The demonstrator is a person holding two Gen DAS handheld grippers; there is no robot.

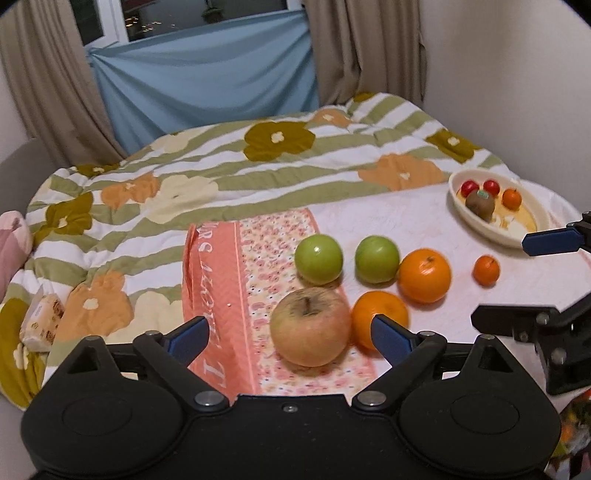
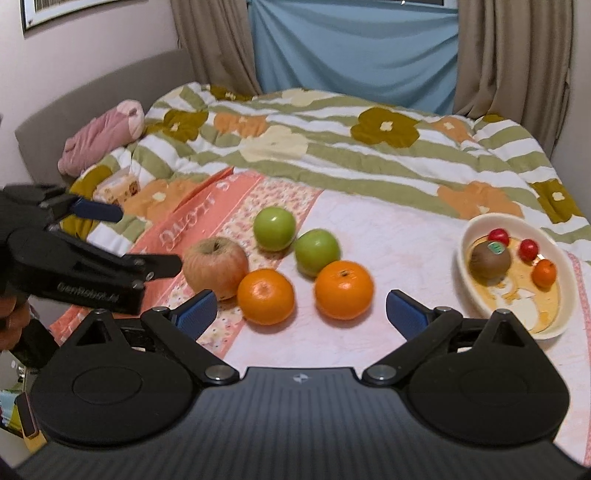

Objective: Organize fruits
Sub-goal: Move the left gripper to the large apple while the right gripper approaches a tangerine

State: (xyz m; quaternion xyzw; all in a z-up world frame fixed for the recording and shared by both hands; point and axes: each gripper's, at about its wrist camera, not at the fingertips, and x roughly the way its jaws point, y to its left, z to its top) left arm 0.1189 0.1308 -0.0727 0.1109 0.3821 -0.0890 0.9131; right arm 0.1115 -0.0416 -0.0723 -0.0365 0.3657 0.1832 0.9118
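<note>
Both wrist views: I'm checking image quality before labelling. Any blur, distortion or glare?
Left wrist view: the russet-pink apple and round green apples are soft with slight blur; fisheye bends the striped floral quilt. Right wrist view: similar softness, small glare spots on the round oranges.

Dim warm indoor light, dark window [image 1: 147, 22] behind, soft shadows under the fruit, small glare spots on the green apples [image 1: 318, 258], slight motion blur across both views, heavy fisheye bending and dark vignetted corners at the edges.
</note>
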